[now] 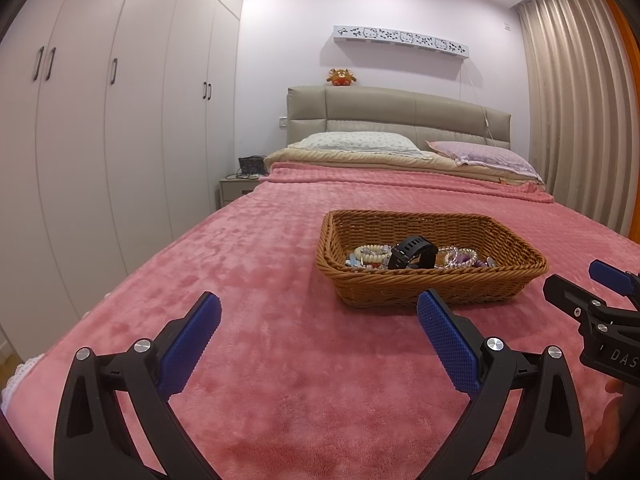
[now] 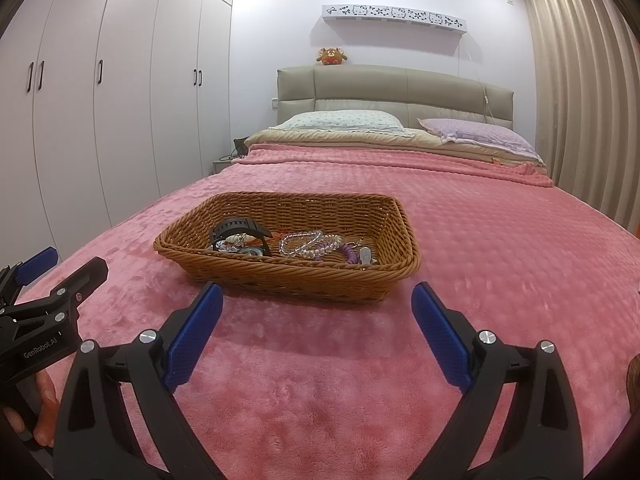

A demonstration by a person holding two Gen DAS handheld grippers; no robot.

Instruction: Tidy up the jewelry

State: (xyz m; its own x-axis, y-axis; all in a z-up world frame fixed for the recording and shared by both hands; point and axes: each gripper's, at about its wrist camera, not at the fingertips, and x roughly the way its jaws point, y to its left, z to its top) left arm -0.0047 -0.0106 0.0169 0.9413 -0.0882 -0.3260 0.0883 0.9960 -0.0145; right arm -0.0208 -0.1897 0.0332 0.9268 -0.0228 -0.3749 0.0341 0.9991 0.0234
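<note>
While spread wide and empty, both tools — left tool (image 1: 319,322), right tool (image 2: 317,312) — short of the wicker basket (image 2: 296,276) on the pink blanket (image 2: 500,248).

We are in a home bedroom. Straight ahead of our jaws stretches a made bed under a pink plush blanket (image 1: 280,264), ending in a padded beige headboard (image 1: 396,114) with two pillows (image 1: 360,142) against it and a small plush toy (image 1: 341,77) perched on top. Above that, on the far wall, hangs a white shelf (image 1: 400,39) cut with cat and bow shapes. Off to the left of the jaws runs a wall of tall white wardrobe doors (image 1: 120,120), with a low nightstand (image 1: 236,188) tucked beside the bed. To the right hang long beige curtains (image 1: 576,120).
</note>
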